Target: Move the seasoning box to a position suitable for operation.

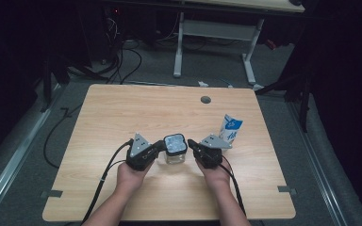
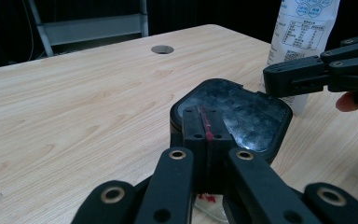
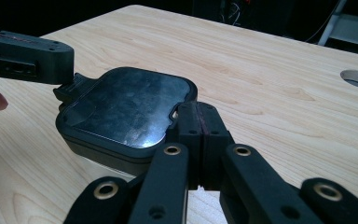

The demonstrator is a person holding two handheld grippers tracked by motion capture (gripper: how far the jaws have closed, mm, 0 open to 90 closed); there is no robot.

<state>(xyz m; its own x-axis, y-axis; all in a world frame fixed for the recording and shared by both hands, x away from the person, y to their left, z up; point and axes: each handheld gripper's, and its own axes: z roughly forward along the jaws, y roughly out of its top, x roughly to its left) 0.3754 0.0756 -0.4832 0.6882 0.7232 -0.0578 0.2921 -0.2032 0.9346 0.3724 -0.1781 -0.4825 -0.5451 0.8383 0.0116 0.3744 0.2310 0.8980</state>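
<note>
Centrally on the wooden table (image 1: 122,108), a little toward the near edge: a small clear container (image 1: 175,156) capped by a dark, glossy, rounded-square lid (image 1: 175,144). Flanked on both sides by the tools, both held low and pointed inward at the lid.

Left gripper (image 1: 159,147), seen from above: in the person's left hand (image 1: 131,176), tips meeting the lid's left edge. Jaws pressed together, nothing between them. From the left gripper view (image 2: 206,135): joined tips lying over the near rim of the lid (image 2: 235,114), a streak of red along the seam where the jaws meet.

Right gripper (image 1: 192,145), seen from above: in the right hand (image 1: 214,176), tips at the lid's right edge. Likewise closed tight, gripping nothing. From the right gripper view (image 3: 200,123): joined tips butted against a notch in the lid's rim (image 3: 126,105), with the other tool's closed tips (image 3: 67,60) at a small tab on the far side. Possibly touching the tab, though hard to be sure at that angle.

Behind and to the right of the container, just beyond the right gripper: a white and blue pouch (image 1: 230,130), standing upright. Farther back, a round grey grommet hole (image 1: 205,100) in the tabletop.
</note>
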